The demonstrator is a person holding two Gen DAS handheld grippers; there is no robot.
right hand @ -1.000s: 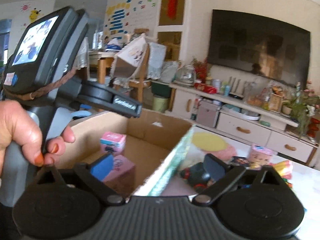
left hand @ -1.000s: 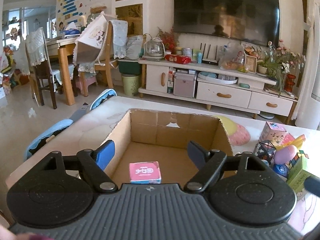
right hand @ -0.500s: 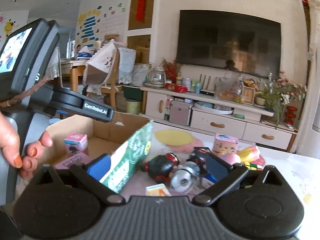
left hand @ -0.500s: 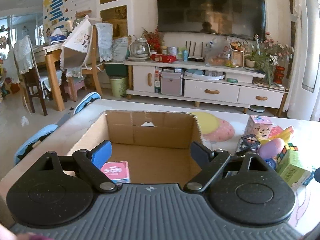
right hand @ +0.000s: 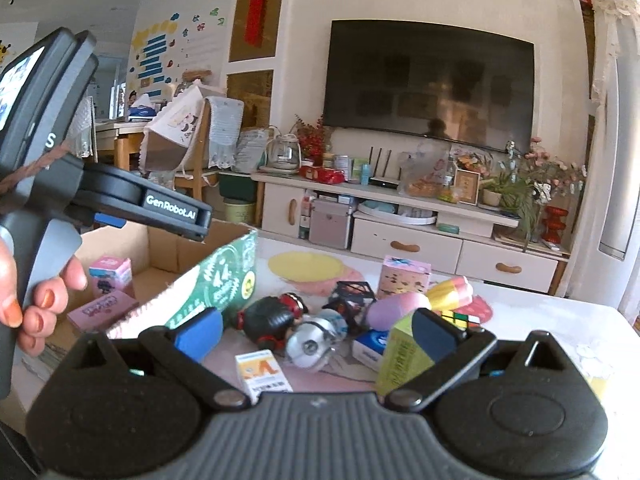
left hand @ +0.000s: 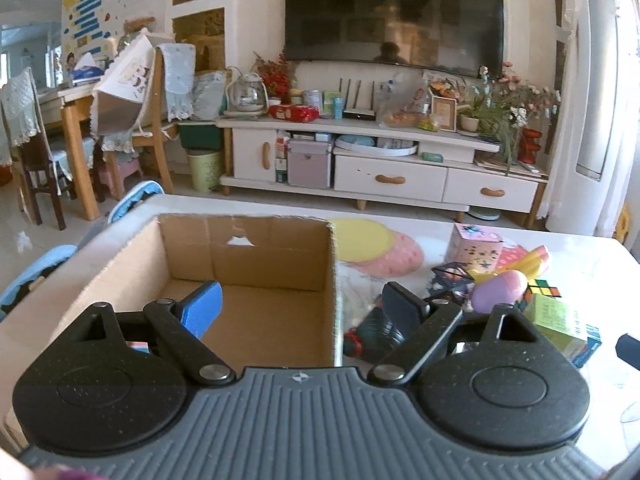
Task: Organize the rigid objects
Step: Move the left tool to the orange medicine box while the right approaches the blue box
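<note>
Beside the heap of toys and cartons, on the pale table [left hand: 592, 264], stands an open cardboard box [left hand: 256, 248], plainly serving as the bin for the sorting. Already inside, seen from the right wrist view: a pink carton [right hand: 111, 272] upright near the far corner and a flatter pink box [right hand: 102, 310] lying on the floor. Still outside, crowded together just right of the box wall: a black-and-red doll [right hand: 272, 318], a silvery round gadget [right hand: 314, 340], a lilac egg [right hand: 394, 310], a Rubik's cube [right hand: 460, 317], a pink patterned box [right hand: 404, 274], a yellow-green carton [right hand: 402, 356] and a small orange-and-white carton [right hand: 262, 372]. Probably gathered close to keep each transfer short.

Left gripper [left hand: 300, 304] held level and straddling the box's right wall, fingers spread wide, nothing between them; one finger over the interior, the other over the doll. Gripped from behind by the left hand [right hand: 28, 300], index finger resting near the trigger.

Right gripper [right hand: 316, 332] hovering low over the heap, tilted slightly down, fingers apart and empty, the silvery gadget and orange-and-white carton lying in the gap. Likely lining up a pick.
</note>
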